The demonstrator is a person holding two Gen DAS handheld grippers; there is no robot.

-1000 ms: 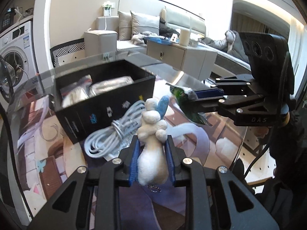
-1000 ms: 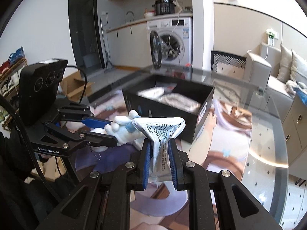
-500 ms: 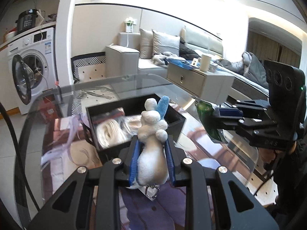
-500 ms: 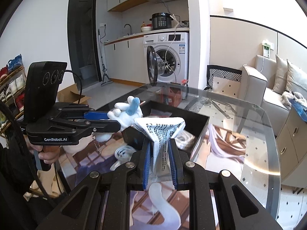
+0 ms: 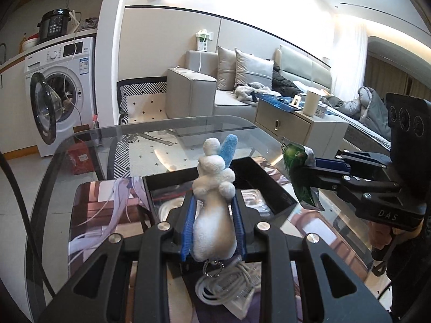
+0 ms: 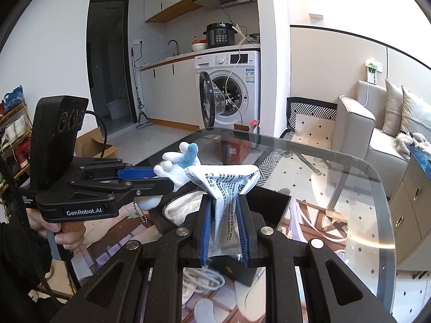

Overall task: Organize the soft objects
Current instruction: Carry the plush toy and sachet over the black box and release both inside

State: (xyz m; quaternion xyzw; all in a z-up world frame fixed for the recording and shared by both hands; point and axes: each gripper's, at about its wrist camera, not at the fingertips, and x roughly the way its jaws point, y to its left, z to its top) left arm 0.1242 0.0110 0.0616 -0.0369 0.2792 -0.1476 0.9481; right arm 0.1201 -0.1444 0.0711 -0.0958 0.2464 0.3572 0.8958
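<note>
My left gripper (image 5: 214, 228) is shut on a white plush rabbit (image 5: 214, 215) with a blue ear and a bead chain, held above the near end of a black open box (image 5: 266, 177) on the glass table. The rabbit also shows in the right wrist view (image 6: 177, 167). My right gripper (image 6: 223, 231) is shut on a crumpled snack packet (image 6: 226, 196), green on one side (image 5: 300, 175), held over the box's right side. The box (image 6: 272, 204) holds white bagged items.
A coiled white cable (image 5: 229, 288) lies on the table in front of the box. The table's glass edge (image 6: 382, 193) curves round at right and far. A washing machine (image 5: 59, 94) with its door open, a sofa (image 5: 256, 80) and a low cabinet (image 5: 296, 126) stand beyond.
Both grippers rose and moved forward with their loads, from in front of the box to above it. The white cable is now below my left gripper.
</note>
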